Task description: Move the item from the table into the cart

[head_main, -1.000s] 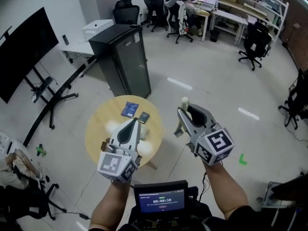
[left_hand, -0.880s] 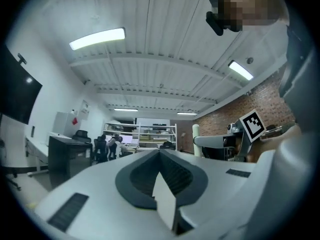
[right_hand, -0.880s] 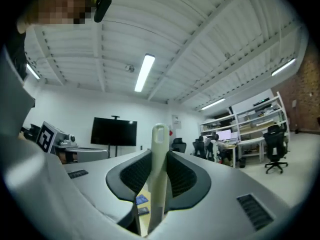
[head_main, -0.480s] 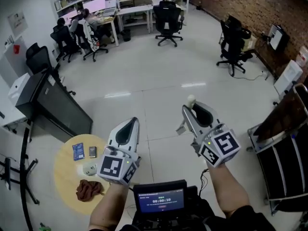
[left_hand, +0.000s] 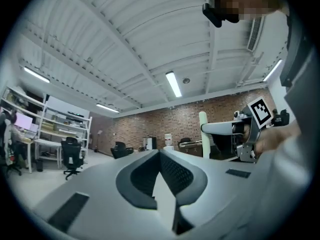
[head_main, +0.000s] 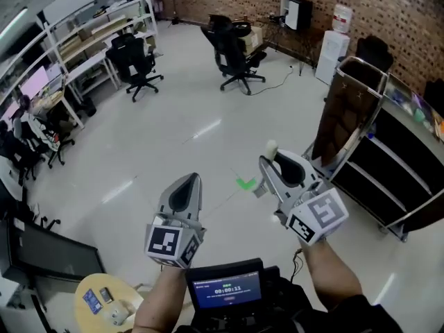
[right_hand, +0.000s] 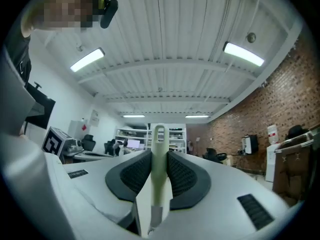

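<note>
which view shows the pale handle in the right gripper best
The right gripper view: the pale handle stands clamped between the right gripper's pads, looped tip clear. The head view shows only its tip; the left gripper view, a small side-on stick.

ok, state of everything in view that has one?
left gripper: shut, nothing between the jaws.
right gripper: shut on the pale utensil.
pale utensil: clamped, looped end sticking out past the jaw tips.
cart: at the right, utensil not yet in it.
table: small items lie on it.
screen: on, timer showing.
</note>
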Demonstrator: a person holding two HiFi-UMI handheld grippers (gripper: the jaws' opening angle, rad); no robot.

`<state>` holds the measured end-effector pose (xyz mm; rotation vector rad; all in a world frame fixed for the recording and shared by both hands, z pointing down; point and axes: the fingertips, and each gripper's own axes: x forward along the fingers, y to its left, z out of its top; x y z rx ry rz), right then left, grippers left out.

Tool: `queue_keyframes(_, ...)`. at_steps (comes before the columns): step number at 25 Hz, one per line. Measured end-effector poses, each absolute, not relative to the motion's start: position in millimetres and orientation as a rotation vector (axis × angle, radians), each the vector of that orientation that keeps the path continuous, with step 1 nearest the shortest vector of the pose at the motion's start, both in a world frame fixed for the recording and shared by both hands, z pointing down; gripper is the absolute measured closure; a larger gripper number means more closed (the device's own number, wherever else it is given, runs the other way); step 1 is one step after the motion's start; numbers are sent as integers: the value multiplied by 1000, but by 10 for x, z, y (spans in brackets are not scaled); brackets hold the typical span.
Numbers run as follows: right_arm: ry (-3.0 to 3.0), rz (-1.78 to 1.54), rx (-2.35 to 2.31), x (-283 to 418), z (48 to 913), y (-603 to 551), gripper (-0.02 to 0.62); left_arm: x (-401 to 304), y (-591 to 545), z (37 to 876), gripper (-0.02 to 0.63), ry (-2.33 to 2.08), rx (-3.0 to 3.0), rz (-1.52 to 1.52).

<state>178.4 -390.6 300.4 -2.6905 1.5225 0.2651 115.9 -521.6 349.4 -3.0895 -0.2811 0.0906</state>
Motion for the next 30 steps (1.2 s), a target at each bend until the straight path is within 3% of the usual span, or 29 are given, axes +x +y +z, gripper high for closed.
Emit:
queue_keyframes(9, 949, 265, -2922, 4373, 3073, -1374, 525, 4326, -2861, 3353, 606, -850, -2916, 158)
queue_keyframes(16, 432, 272, -3057, 5835, 3115, 66, 525, 6223, -1363, 3388, 606, -1349, -2718, 192)
queue_keyframes(21, 86, 314, -3092, 6392, 2974, 968, 525, 7042, -399, 3366, 606, -1659, -2551, 184)
queue_keyframes(30, -274, 321, -3102, 6843, 2838, 2934, 525, 7786, 1836, 3285, 606, -2005, -2328, 198)
